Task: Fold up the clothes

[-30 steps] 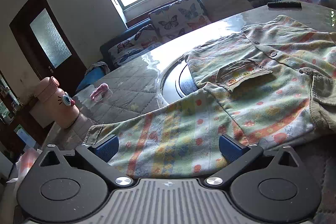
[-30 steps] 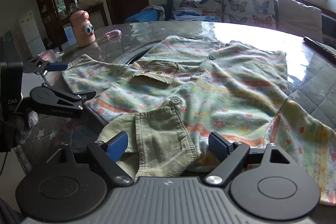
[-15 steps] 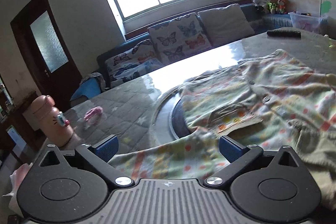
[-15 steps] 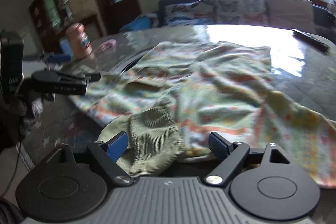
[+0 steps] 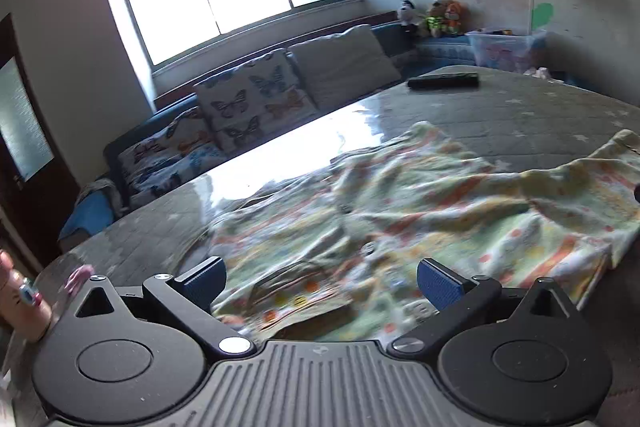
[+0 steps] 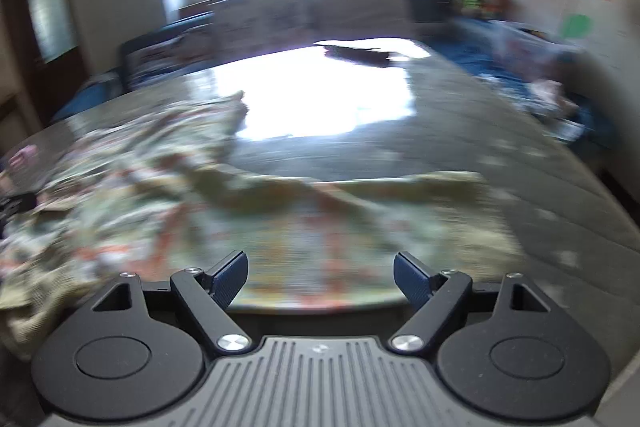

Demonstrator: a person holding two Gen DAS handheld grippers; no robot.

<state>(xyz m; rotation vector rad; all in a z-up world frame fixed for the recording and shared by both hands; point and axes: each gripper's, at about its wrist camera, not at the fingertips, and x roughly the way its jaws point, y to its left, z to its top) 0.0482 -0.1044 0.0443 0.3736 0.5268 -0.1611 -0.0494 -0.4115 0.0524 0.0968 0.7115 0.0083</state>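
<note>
Pulled back and tipped upward since a second ago: left gripper (image 5: 320, 281) spread wide, nothing pinched, pocketed front of the shirt (image 5: 400, 223) now just ahead of its blue ribbed pads, where a sleeve lay before. Right gripper (image 6: 320, 277) likewise apart but easing closed, pads clear of cloth, nothing between them; corduroy collar, earlier between its tips, now off to its left. Soft, rumpled cotton printed in pastel stripes and dots, spread flat over a quilted, star-stitched cover on the table (image 5: 540, 115). Beyond both tongs: glossy glare on the tabletop, slim black remote (image 5: 442, 81), butterfly-print cushions (image 5: 256, 99). Right view heavily blurred.
</note>
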